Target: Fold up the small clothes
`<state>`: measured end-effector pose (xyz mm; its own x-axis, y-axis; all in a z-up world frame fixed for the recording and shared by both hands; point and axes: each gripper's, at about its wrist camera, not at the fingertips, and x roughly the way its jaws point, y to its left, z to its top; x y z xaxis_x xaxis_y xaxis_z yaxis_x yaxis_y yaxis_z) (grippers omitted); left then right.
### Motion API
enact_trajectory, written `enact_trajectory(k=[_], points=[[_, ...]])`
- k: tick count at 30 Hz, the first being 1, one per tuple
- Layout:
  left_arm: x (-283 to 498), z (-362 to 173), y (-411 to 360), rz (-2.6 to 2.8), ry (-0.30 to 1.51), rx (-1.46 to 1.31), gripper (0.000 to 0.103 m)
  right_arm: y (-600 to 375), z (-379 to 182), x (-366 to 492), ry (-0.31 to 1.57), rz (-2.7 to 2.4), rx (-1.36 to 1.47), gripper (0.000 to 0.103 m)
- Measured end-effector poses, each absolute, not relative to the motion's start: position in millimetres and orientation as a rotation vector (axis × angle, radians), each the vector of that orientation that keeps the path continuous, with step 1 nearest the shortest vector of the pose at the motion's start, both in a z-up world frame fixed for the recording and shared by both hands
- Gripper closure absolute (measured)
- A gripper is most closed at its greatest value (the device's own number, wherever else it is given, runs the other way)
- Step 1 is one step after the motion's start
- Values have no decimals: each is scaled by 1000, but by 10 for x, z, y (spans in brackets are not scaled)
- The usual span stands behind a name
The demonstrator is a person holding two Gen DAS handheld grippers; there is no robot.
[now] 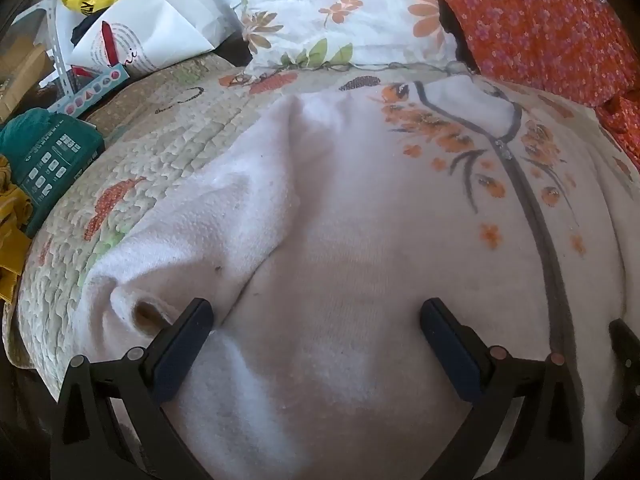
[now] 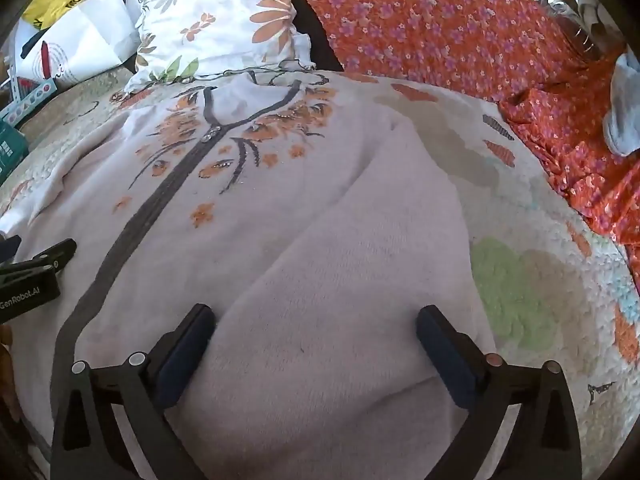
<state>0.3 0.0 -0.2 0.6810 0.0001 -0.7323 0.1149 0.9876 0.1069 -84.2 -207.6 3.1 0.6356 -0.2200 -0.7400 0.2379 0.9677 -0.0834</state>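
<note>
White fleece jacket [image 1: 360, 240] lies spread on the quilt [image 1: 160, 152], zip up, collar toward the pillow [image 1: 340, 12]. Left gripper [image 1: 316, 320] – jaws wide apart, gripping nothing – hovers over the jacket's left sleeve; right gripper [image 2: 316, 324] likewise released, over the right sleeve

One readable brand mark

"GenRobot.AI" stands in white letters on the black body of the left tool [image 2: 28, 280], at the left edge of the right wrist view; print on the green box [image 1: 52, 160] is too small to read.
</note>
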Motion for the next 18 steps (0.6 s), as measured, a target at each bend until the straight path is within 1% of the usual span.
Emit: enact_trajectory(k=[7, 10, 18], points=[[-34, 24, -53, -49, 773, 147, 0, -2058, 32, -832, 836, -266, 19, 0], [0, 47, 8, -64, 807, 149, 0, -2059, 27, -836, 832, -268, 18, 0], [-6, 30, -8, -62, 808, 148, 0, -2061, 25, -847, 826, -268, 16, 0]])
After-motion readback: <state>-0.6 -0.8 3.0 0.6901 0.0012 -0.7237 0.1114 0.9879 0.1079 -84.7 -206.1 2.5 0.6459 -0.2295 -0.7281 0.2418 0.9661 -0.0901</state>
